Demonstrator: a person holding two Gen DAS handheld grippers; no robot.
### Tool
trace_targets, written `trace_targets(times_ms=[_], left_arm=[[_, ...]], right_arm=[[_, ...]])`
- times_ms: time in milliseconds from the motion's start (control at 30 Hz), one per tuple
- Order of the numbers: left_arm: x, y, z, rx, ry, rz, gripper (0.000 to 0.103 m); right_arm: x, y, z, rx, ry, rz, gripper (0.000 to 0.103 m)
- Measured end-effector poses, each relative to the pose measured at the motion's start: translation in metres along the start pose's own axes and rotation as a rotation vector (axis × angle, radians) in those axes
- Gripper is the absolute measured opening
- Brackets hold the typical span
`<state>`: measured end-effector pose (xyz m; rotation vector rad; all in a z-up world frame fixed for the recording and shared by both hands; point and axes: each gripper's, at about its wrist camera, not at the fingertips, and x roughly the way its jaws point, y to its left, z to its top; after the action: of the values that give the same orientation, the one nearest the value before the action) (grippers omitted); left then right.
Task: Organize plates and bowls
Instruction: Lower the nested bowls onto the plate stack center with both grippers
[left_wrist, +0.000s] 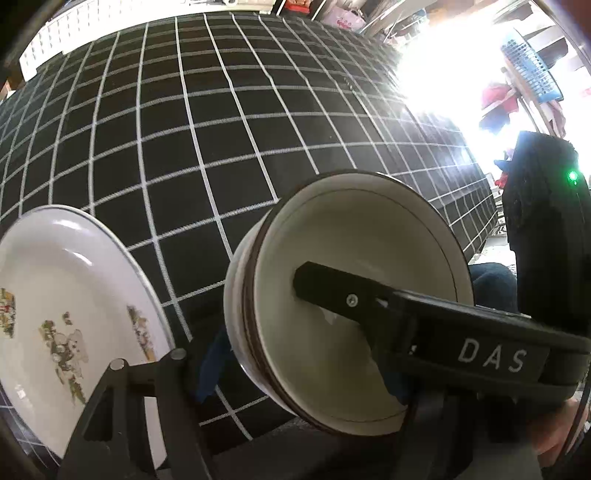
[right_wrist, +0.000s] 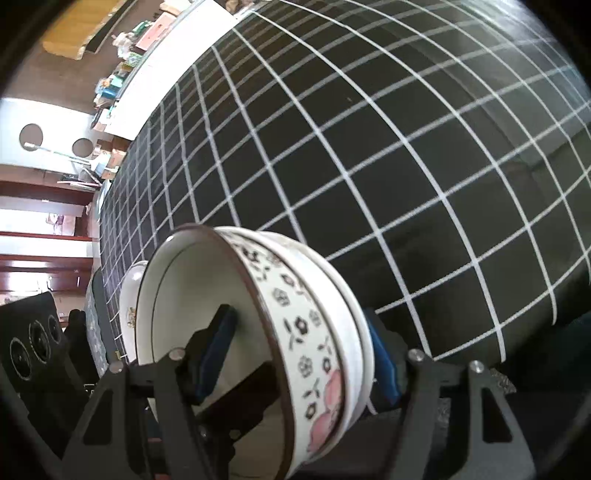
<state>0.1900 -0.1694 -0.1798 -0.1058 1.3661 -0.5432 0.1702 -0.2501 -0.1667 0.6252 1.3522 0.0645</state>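
Left wrist view: left gripper (left_wrist: 303, 332) clamped on the wall of a bowl (left_wrist: 354, 258), one finger inside, the other outside; bowl looks like two nested, tipped on its side and apparently off the counter (left_wrist: 221, 129); a white plate (left_wrist: 66, 295) with printed figures lies just beside, lower left.

Right wrist view: right gripper (right_wrist: 295, 354) clamped across the floral bowl stack (right_wrist: 306, 325), blue pad (right_wrist: 218, 347) inside, other pad outside; plate edge peeks behind it at left.

Progress, my read: bowls already nested and in hand; plate alone; no destination visible; placing the stack is left.
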Motion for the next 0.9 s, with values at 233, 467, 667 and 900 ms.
trace_targets(times_ms=[233, 467, 667, 900], left_arm=[[-0.034, -0.002, 0.003, -0.020, -0.061, 0.020, 0.068], [-0.073, 0.030, 0.006, -0.087, -0.138, 0.054, 0.068], [-0.096, 0.076, -0.002, -0.169, -0.183, 0.088, 0.068], [-0.103, 0.134, -0.015, -0.231, -0.188, 0.104, 0.068]], right_arm=[[-0.009, 0.038, -0.002, -0.057, -0.006, 0.009, 0.072], [0.000, 0.094, -0.003, -0.173, 0.009, 0.029, 0.072], [0.029, 0.136, -0.007, -0.281, 0.050, 0.039, 0.072], [0.065, 0.171, -0.011, -0.338, 0.091, 0.035, 0.072]])
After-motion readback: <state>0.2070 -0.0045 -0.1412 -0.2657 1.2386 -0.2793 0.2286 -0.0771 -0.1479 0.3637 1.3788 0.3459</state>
